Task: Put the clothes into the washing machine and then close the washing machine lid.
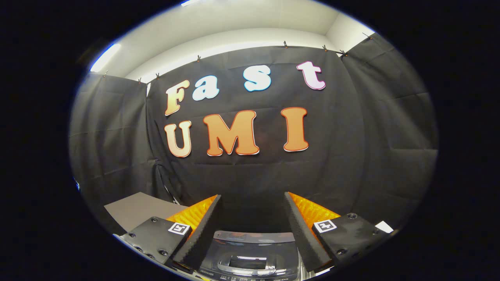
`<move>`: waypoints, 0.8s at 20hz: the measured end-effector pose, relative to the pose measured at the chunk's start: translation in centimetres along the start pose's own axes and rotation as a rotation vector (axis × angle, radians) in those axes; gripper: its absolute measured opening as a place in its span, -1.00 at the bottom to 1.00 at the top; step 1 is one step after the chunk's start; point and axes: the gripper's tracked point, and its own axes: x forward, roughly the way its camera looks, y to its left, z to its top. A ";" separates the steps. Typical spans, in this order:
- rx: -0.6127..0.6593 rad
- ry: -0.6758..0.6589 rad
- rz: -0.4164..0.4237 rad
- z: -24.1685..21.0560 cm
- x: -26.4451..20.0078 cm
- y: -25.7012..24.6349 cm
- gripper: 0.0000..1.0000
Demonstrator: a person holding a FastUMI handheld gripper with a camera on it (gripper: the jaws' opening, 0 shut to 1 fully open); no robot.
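My gripper [253, 203] is open, its two orange-and-black fingers [203, 218] spread wide with nothing between them. Below and between the fingers lies the top of the washing machine [254, 253], a dark glossy lid with a clear window, seemingly down. A strip of its control panel shows at the very bottom. I see no clothes from here.
A grey flat surface [136, 210] sits to the left beyond the left finger. A dark cable [164, 183] hangs down the cloth wall behind it. A small white edge [384, 226] shows to the right of the right finger.
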 end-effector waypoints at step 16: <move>-0.011 -0.056 -0.052 2.3 -4.1 -3.3 0.99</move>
